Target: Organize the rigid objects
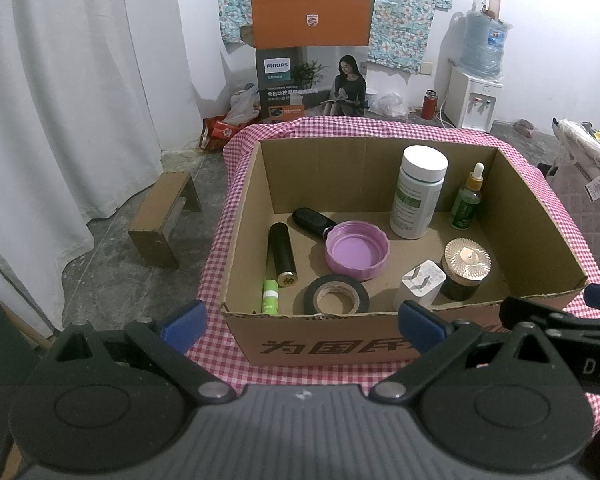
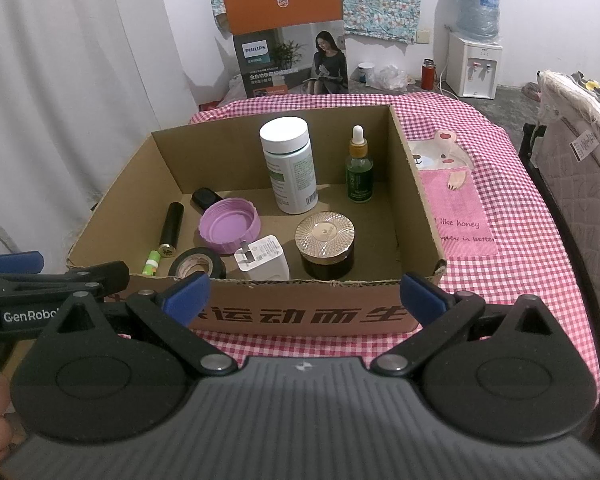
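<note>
An open cardboard box (image 1: pixel 540 216) (image 2: pixel 412 184) sits on a pink checked tablecloth. Inside stand a white-capped bottle (image 1: pixel 418 192) (image 2: pixel 290 168), a green dropper bottle (image 1: pixel 468 200) (image 2: pixel 359 172), a gold-lidded jar (image 1: pixel 464 268) (image 2: pixel 326 244) and a white charger (image 1: pixel 420 284) (image 2: pixel 264 262). A purple lid (image 1: pixel 358 250) (image 2: pixel 230 226), black tape roll (image 1: pixel 336 294) (image 2: pixel 196 266), black tube (image 1: pixel 282 254) (image 2: pixel 171 230), small green stick (image 1: pixel 270 296) (image 2: pixel 151 262) and black key fob (image 1: pixel 312 220) (image 2: pixel 205 198) lie on the floor of the box. My left gripper (image 1: pixel 302 320) and right gripper (image 2: pixel 304 294) hover open and empty before the box's near wall.
A pink bear mat (image 2: pixel 456 200) lies on the cloth right of the box. Behind the table stand a Philips carton (image 1: pixel 312 76), a water dispenser (image 1: pixel 476 96) and a red flask (image 1: pixel 428 104). A wooden stool (image 1: pixel 164 216) stands on the floor at the left, a mattress (image 2: pixel 580 168) at the right.
</note>
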Motion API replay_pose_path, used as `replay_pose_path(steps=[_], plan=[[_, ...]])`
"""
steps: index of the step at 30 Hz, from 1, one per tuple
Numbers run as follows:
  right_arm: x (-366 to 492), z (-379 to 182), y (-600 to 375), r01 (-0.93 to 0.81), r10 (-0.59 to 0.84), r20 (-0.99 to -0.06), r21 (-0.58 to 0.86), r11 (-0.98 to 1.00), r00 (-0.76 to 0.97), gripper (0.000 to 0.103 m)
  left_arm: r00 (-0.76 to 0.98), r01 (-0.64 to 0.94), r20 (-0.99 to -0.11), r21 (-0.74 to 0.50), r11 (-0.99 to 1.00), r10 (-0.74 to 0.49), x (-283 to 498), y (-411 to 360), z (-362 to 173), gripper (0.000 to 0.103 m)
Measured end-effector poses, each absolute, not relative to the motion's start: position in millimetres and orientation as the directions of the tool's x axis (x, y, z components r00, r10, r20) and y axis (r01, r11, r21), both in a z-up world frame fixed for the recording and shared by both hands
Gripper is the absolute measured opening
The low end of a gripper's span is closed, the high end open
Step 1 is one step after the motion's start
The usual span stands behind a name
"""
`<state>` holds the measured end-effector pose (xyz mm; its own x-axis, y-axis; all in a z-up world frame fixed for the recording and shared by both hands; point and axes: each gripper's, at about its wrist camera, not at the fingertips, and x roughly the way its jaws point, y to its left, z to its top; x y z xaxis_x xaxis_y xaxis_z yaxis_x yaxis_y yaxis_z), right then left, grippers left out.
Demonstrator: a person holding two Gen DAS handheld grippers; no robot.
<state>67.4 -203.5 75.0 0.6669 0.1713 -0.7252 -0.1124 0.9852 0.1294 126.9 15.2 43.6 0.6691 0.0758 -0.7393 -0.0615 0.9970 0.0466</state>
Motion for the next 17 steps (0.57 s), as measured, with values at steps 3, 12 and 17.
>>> replay_pose_path(steps=[3,12,17], plan=[[67.3,75.1,-203.4,-0.112,0.170,-0.726,0.129,0.985,0.667,0.102,0.669,-0.061,-0.739,0.046,0.997,0.075,126.8,15.2,43.6,0.102],[67.4,75.2,-203.4,-0.112,0.171,-0.726,0.128,0.985,0.666,0.102,0.668,-0.062,-0.741,0.046,0.997,0.075,126.8,15.4,43.5,0.102],[67.5,75.3,-203.5,-0.113,0.171,-0.726,0.128,0.985,0.666,0.102,0.666,-0.065,-0.742,0.044,0.997,0.076,125.8,16.9,43.9,0.102]])
